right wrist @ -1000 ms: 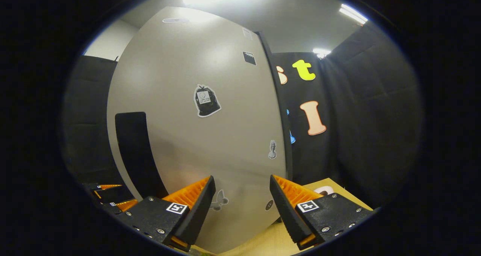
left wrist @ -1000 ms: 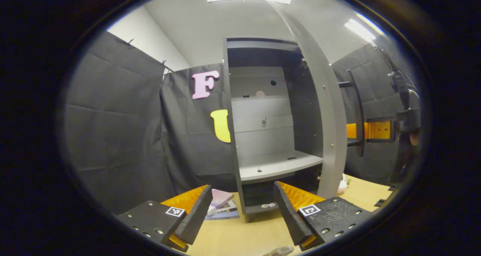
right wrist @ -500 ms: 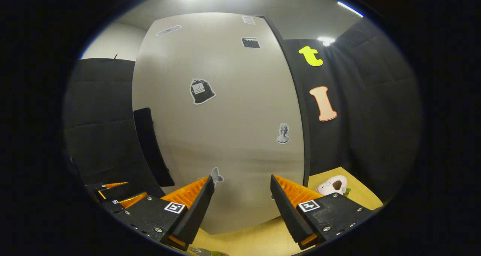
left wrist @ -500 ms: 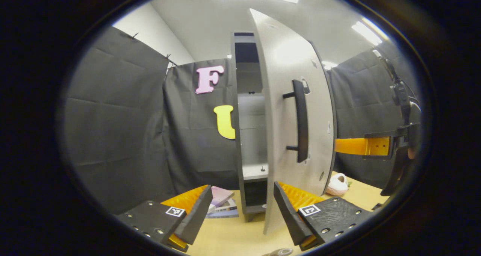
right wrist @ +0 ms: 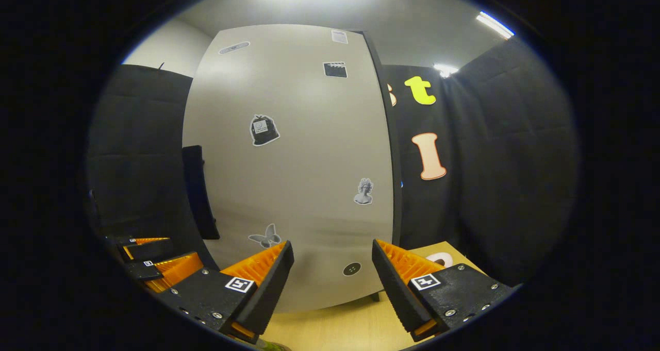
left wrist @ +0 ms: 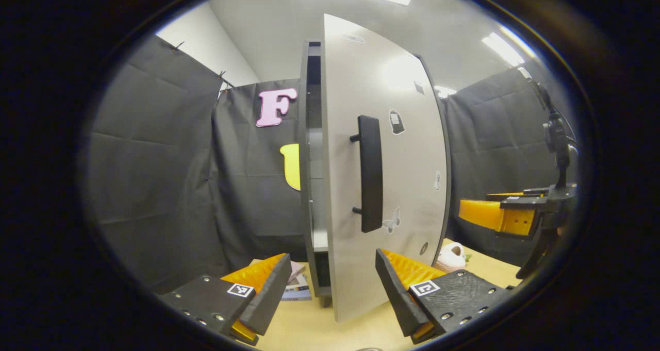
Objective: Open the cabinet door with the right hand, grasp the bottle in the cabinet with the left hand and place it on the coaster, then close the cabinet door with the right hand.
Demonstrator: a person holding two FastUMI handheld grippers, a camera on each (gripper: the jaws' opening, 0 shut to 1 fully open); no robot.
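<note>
Left claw [left wrist: 330, 289] open, empty, over the table [left wrist: 309, 328]. Right claw [right wrist: 330, 284] open, empty, facing the door [right wrist: 299, 160]. Door ajar, narrow gap to cabinet [left wrist: 309, 186]; handle [left wrist: 371, 173] free. Bottle position: cannot tell.

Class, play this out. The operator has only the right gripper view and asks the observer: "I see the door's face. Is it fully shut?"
Observer: No. In the left gripper view the door stands ajar, with a gap between it and the cabinet frame.
Operator: What is beside the cabinet on the far side?
Observer: Books lie on the table there, at the cabinet's foot.
Operator: Are the left tongs holding anything?
Observer: No. The left tongs are open, with nothing between them.
</note>
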